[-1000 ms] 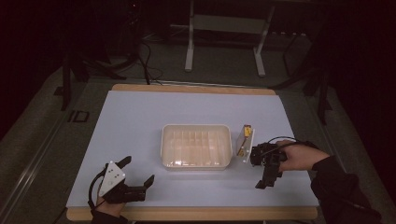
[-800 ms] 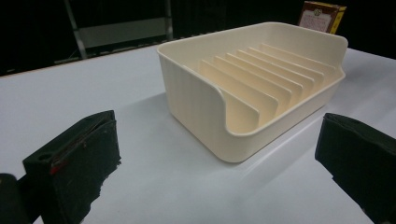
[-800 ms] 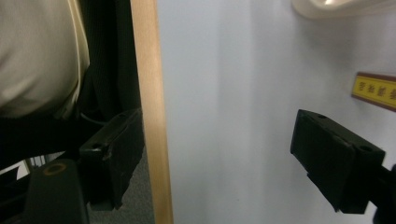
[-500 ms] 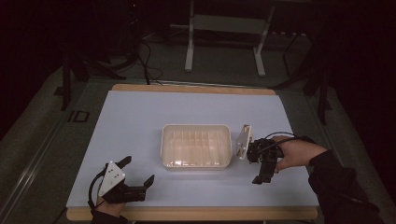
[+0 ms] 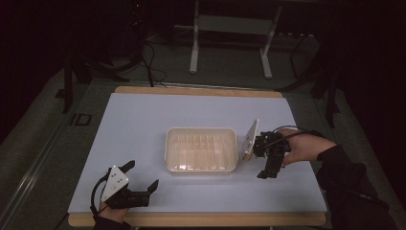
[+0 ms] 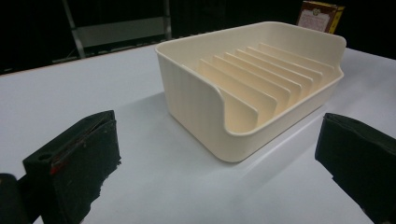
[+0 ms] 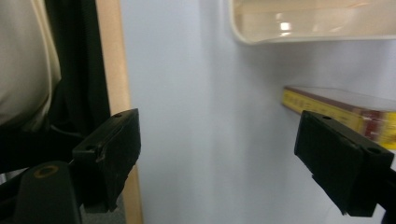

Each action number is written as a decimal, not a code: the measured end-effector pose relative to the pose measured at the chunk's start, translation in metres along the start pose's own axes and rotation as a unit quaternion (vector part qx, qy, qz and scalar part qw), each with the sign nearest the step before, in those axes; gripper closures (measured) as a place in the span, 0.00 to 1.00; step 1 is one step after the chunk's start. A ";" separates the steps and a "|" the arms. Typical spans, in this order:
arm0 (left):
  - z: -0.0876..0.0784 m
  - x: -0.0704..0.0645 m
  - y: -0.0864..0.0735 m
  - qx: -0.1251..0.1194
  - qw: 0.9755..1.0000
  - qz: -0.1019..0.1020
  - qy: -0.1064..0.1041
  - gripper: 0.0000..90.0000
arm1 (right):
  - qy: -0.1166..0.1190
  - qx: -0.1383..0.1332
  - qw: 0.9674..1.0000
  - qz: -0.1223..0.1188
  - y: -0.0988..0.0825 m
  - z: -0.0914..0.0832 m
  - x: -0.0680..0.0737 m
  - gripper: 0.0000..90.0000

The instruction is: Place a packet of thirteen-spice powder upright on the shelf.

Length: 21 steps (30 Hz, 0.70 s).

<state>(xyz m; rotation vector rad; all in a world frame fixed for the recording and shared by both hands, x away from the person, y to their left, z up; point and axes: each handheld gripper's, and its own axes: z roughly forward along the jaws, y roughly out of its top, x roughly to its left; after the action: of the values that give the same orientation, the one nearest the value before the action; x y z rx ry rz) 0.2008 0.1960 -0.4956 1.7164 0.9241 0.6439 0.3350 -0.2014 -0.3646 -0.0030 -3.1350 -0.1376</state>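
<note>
My right gripper (image 7: 215, 140) has its jaws spread wide; they have just been opening, and nothing lies between them. The flat yellow-edged box (image 7: 336, 105) sits past one jaw, tipped up on its long edge just beside the slotted tray (image 5: 201, 130). I judge I should bring both pads astride the box's broad faces, close firmly, then carry it upright to a slot. My left gripper (image 5: 141, 174) waits open near the table's (image 5: 143, 120) front edge.
</note>
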 end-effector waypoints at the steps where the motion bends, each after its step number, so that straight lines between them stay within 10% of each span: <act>1: 0.000 0.000 0.000 0.000 1.000 0.000 0.000 0.00 | -0.006 -0.003 1.000 0.000 0.000 -0.002 -0.001 0.16; 21: 0.001 0.000 0.000 0.002 1.000 0.000 -0.002 0.00 | -0.050 -0.020 0.998 0.028 -0.008 -0.024 -0.042 0.16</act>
<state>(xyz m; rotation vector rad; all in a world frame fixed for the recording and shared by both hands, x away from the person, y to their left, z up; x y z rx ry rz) 0.2012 0.1958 -0.4963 1.7204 0.9241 0.6381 0.3769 -0.2118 -0.3411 -0.1004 -3.2282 -0.2064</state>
